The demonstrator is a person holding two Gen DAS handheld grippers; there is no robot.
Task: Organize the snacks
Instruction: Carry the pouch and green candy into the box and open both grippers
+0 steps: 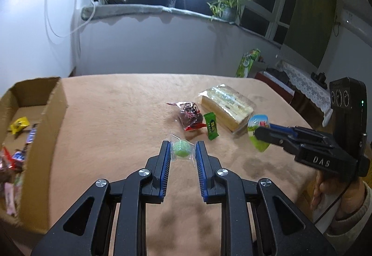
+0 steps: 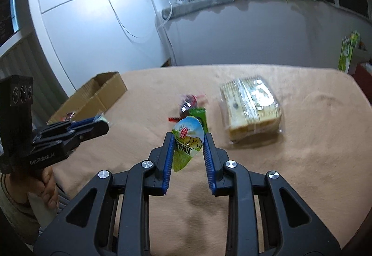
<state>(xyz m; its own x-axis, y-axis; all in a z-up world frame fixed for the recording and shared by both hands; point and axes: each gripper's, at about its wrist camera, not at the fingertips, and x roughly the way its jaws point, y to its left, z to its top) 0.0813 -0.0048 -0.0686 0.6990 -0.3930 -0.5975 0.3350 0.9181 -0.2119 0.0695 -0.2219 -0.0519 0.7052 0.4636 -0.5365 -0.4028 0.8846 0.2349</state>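
Snacks are gripped: left tool (image 1: 182, 151) clamps green candy (image 1: 181, 151), right tool (image 2: 188, 139) pinches egg packet (image 2: 187, 142).

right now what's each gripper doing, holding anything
Left gripper: closed on a clear-wrapped green candy.
Right gripper: closed on a green and blue snack pouch.

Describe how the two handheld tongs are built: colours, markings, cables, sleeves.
Both tongs are matte black with blue ribbed pads and silver pivot bolts. The right tongs read "DAS", carry a three-lens black module, green LED and black cable; beige sleeve. The left tongs read "GenRobot.AI".
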